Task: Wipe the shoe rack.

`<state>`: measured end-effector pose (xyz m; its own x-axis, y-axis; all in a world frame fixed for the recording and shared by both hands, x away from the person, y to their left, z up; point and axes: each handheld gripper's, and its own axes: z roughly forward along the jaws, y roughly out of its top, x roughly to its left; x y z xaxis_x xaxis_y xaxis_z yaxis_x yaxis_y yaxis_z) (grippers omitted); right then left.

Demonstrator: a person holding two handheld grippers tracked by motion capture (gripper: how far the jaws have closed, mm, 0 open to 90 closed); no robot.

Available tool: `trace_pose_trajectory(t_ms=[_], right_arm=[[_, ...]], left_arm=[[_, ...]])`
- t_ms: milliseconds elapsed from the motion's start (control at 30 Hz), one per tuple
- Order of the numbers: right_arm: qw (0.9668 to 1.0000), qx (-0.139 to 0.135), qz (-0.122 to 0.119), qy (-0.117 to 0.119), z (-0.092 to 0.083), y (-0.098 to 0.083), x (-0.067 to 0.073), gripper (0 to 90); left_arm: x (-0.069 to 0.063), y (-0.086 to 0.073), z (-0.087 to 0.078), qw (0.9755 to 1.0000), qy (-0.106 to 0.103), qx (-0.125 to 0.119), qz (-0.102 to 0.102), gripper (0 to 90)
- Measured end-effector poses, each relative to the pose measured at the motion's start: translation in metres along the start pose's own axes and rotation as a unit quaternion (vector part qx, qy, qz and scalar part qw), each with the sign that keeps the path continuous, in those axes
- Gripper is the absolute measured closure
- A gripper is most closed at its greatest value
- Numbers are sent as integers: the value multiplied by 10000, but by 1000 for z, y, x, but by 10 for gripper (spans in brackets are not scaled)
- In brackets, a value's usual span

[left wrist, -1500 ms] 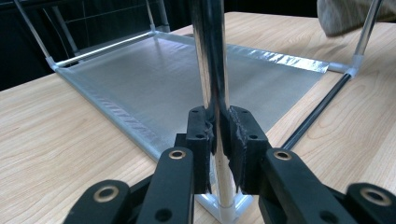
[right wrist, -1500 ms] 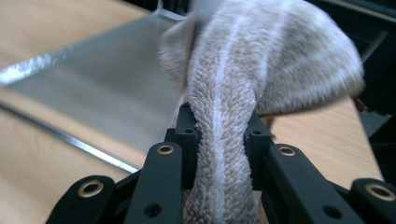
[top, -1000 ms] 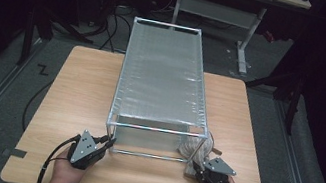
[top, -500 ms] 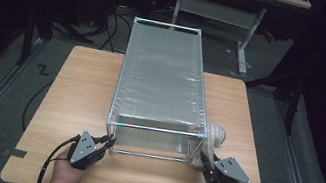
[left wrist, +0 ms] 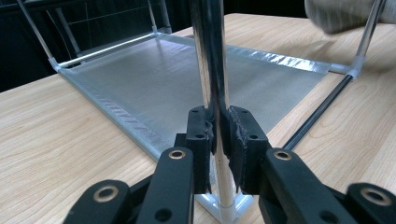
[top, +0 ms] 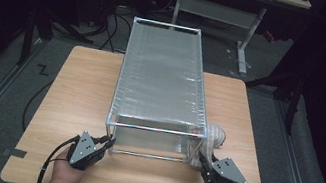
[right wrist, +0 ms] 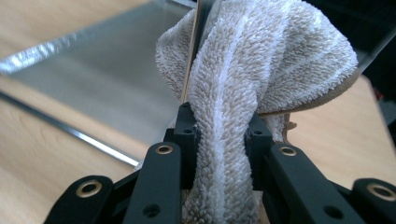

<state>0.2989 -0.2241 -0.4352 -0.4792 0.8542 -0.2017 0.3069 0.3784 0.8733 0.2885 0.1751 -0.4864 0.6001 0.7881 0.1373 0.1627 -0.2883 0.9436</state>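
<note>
The light wooden tabletop (top: 74, 91) carries a tall box-shaped rack of chrome metal rods with translucent silvery mesh panels (top: 163, 79), which stands lengthwise down the middle, its near end close to the person's edge. In the high view the top panel lies flat along the upper rods; in the left gripper view the bottom mesh panel (left wrist: 187, 79) lies flat on the wood inside the lower rods. Nothing is seen lying on either panel.

A beige terry-cloth towel (top: 213, 138) hangs bunched at the rack's near right corner, outside the frame, partly against the upright rod there. In the right gripper view the towel (right wrist: 261, 60) drapes over and around that thin upright rod (right wrist: 198, 28).

The left tongs (top: 108, 141) sit at the rack's near left corner. In the left gripper view they (left wrist: 217, 135) are clenched on the shiny chrome upright corner rod (left wrist: 210, 56), pads pressed to either side of it just above the white plastic corner joint (left wrist: 229, 212).

The right tongs (top: 203, 162) reach to the near right corner. In the right gripper view they (right wrist: 219, 140) are clamped on a thick fold of the towel, the pile bulging between the black pads.
</note>
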Motion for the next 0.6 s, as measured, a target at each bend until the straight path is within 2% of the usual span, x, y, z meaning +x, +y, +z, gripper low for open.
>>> trace_pose_trajectory(t_ms=[200,400,500,600], right_arm=[[9982,559,62,217,22,-19,0,734],[9937,1039,60,410,38,-33,1,733],[9934,1056,126,434,39,-35,-1,730],[9943,1001,148,332,37,-34,-6,728]], left_arm=[[0,0,0,10000,-5,-1,-6,788],[1,0,0,10000,4,1,-9,788],[0,0,0,10000,18,5,-3,788],[-1,0,-1,10000,57,20,59,786]])
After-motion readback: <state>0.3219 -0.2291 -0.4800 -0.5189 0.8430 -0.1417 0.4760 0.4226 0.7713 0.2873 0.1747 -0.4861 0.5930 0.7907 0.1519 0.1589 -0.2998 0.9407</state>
